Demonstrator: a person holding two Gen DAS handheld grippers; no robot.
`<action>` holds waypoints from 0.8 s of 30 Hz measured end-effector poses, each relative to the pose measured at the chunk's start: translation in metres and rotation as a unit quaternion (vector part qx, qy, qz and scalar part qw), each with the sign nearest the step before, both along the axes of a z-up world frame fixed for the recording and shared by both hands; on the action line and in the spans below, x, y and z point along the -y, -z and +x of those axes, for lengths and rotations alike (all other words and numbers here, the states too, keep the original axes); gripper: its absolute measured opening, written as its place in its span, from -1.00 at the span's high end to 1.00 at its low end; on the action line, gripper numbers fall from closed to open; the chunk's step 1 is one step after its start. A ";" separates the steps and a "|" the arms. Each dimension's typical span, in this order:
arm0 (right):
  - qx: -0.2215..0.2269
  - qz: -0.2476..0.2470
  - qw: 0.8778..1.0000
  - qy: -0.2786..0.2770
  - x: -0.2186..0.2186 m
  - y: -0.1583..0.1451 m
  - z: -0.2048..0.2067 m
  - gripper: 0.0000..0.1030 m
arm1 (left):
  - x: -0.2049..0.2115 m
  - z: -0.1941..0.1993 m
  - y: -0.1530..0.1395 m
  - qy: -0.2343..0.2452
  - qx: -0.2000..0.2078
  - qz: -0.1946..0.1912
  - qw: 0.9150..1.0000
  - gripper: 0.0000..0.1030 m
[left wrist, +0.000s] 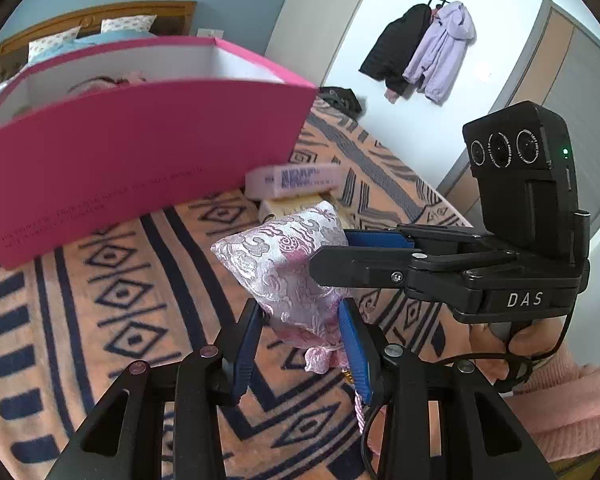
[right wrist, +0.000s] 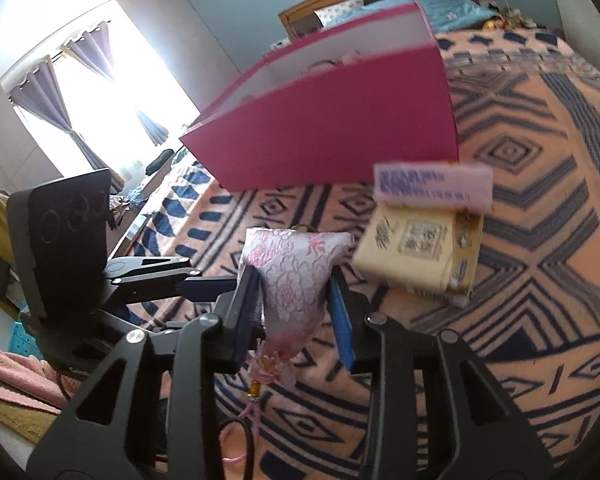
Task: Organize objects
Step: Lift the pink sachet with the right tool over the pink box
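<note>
Pouch clamped by both grippers, near pink box edge.

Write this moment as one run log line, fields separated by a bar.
left gripper: shut on brocade pouch | right gripper: shut on same pouch | pink box: behind, open top | two small cartons: stacked beside box

Each camera sits just behind its own fingers, looking forward and down across a patterned blanket, very close. Both share the silk pouch at centre, the pink box toward twelve o'clock, and the headboard beyond.
</note>
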State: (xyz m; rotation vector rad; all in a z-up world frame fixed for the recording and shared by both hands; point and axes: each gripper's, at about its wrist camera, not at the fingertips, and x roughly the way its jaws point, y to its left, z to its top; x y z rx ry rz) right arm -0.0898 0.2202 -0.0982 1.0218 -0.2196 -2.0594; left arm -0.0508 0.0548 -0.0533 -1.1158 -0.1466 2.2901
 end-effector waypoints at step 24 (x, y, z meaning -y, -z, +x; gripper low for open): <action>-0.121 -0.051 0.991 -0.010 0.025 -0.098 -0.048 0.36 | 0.016 -0.055 -0.096 -0.043 -0.119 -0.045 0.991 0.22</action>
